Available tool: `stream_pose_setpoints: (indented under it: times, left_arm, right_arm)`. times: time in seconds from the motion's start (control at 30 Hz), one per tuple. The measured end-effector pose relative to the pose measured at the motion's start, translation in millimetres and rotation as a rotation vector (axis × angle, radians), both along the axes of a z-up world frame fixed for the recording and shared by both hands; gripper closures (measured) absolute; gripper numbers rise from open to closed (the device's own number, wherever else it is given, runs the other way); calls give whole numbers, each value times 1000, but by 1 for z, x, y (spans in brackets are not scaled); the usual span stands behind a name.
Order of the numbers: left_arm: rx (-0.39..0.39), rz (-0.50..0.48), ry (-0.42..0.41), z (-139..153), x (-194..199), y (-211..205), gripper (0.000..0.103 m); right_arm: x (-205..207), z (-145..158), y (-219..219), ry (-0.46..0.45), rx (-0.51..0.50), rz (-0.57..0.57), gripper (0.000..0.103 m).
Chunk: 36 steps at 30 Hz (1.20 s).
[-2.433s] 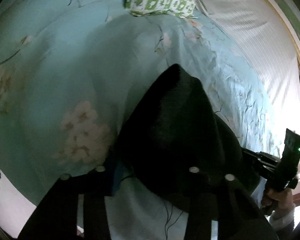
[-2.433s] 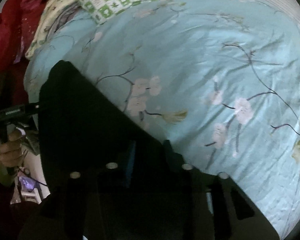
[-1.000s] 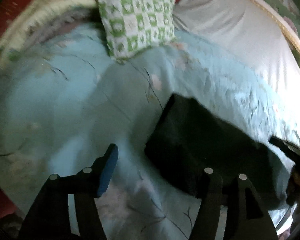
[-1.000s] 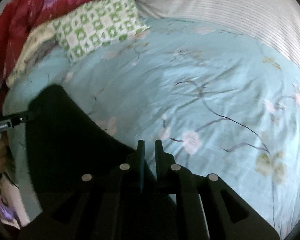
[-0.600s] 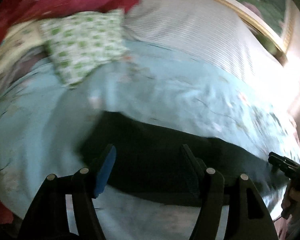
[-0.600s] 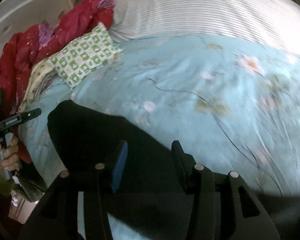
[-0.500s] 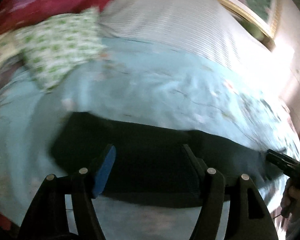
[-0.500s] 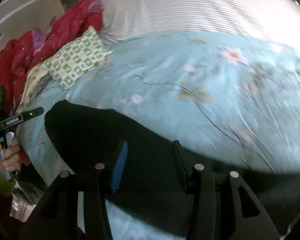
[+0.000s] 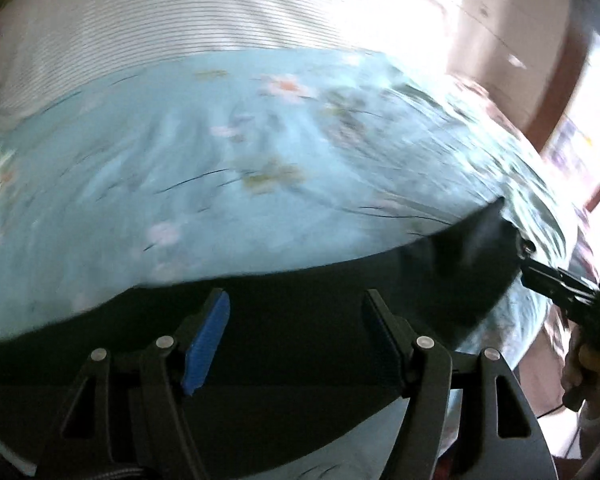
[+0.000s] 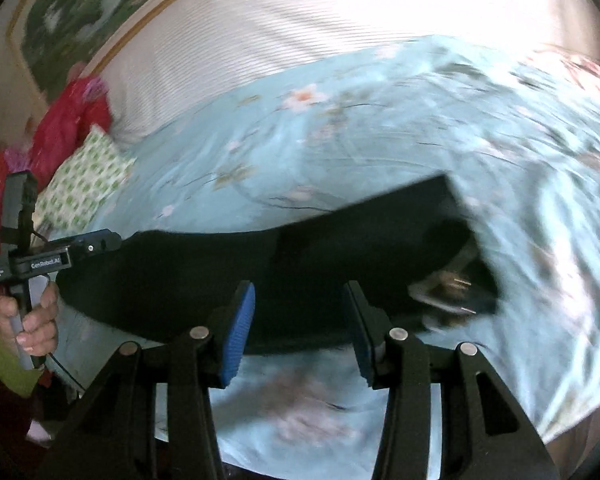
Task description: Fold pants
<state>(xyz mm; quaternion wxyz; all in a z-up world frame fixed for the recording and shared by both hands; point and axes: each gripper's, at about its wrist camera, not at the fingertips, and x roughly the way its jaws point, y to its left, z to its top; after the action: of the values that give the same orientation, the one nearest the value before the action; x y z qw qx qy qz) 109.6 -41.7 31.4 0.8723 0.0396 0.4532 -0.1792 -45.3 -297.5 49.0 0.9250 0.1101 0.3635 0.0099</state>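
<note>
Left wrist view is filled at the bottom by the left hand-held gripper (image 9: 296, 344), whose jaws are held wide apart with nothing pressed between the pads; the black pants (image 9: 300, 360) are seen behind them as a long dark band laid across the lower half of the frame on the light blue floral bedspread (image 9: 220, 160). At the right edge the right hand-held gripper (image 9: 540, 276) is seen beside the far end of the pants, though contact cannot be told through the blur. A striped white sheet (image 9: 140, 20) is spread across the top. In the right wrist view the right hand-held gripper (image 10: 300, 336) is parted about halfway and grips nothing, the pants (image 10: 300, 260) lying just beyond its fingertips. At left, the left hand-held gripper (image 10: 100, 244) is carried by a hand (image 10: 32, 320), beside a green-checked pillow (image 10: 84, 180) and red bedding (image 10: 60, 132).
</note>
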Motion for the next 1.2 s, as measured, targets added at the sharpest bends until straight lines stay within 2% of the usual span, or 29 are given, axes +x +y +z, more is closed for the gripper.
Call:
stream_pose_setpoints:
  times: [0.17, 0.4, 0.6, 0.77, 0.97, 1.0, 1.03, 1.07, 1.2]
  left_arm:
    - [32, -154, 29, -5, 19, -68, 32]
    - [59, -292, 72, -15, 47, -128, 32]
    - [83, -388, 100, -23, 64, -170, 32]
    - [54, -488, 212, -40, 82, -198, 32]
    - [110, -577, 285, -60, 94, -232, 33]
    - [112, -594, 295, -63, 93, -236, 33]
    - [115, -601, 295, -64, 93, -239, 33]
    - [116, -609, 293, -65, 93, -241, 35]
    - [88, -642, 292, -68, 93, -256, 45]
  right_arm:
    - [-15, -1, -30, 0, 22, -77, 56]
    - [-18, -6, -47, -5, 42, -109, 56]
    - [-21, -15, -57, 21, 101, -140, 56]
    - [-17, -27, -59, 34, 180, -158, 56]
    - [-4, -37, -59, -16, 269, -164, 56]
    - [-3, -38, -59, -21, 263, -165, 62]
    - [-2, -38, -59, -24, 241, -172, 73]
    - [-2, -39, -60, -22, 235, -173, 90]
    - [-9, -40, -69, -44, 257, -160, 92]
